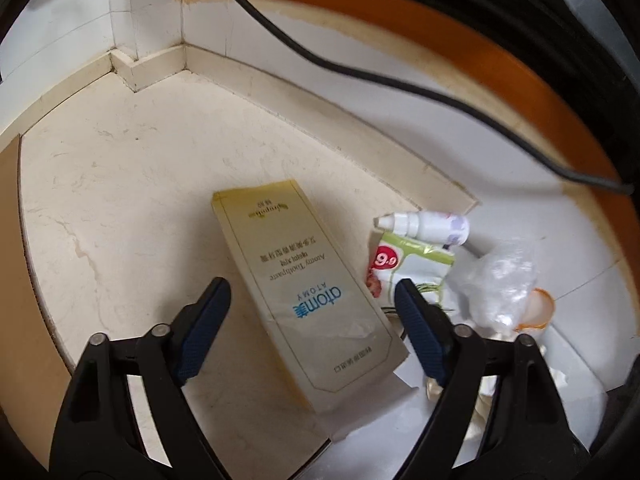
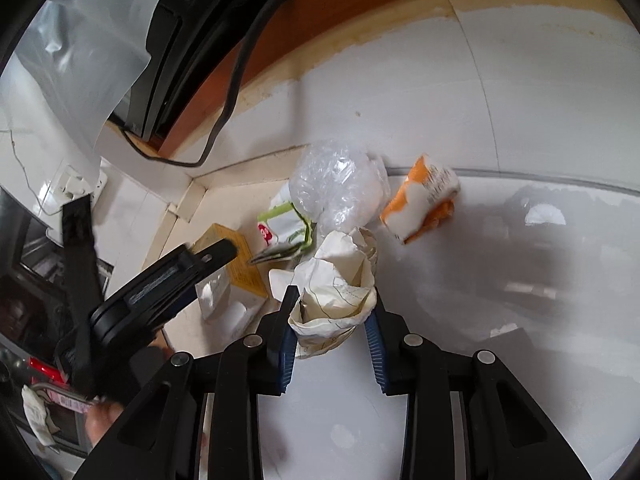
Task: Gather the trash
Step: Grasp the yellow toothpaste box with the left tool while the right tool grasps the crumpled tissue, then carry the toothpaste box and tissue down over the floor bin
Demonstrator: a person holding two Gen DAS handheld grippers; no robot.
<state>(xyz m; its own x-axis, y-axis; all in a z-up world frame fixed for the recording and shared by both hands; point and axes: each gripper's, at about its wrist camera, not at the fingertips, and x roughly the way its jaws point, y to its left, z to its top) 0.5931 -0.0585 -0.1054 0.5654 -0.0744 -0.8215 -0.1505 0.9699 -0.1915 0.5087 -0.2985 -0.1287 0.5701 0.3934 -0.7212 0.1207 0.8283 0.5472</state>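
Both cams sit on the hand-held grippers and look forward and steeply down along the fingers at the floor (image 1: 132, 184), pretty close up. The left wrist view faces a tiled wall corner, with the toothpaste box (image 1: 308, 292) dead ahead. The right wrist view comes at the pile from the other side, with crumpled paper (image 2: 340, 284) right in front. They overlap: that box (image 2: 236, 268), the green-and-white wrapper (image 1: 412, 264) (image 2: 284, 228) and the clear plastic wad (image 1: 500, 284) (image 2: 336, 184) show in both, and the left hand-held gripper (image 2: 168, 284) pokes into the right view.
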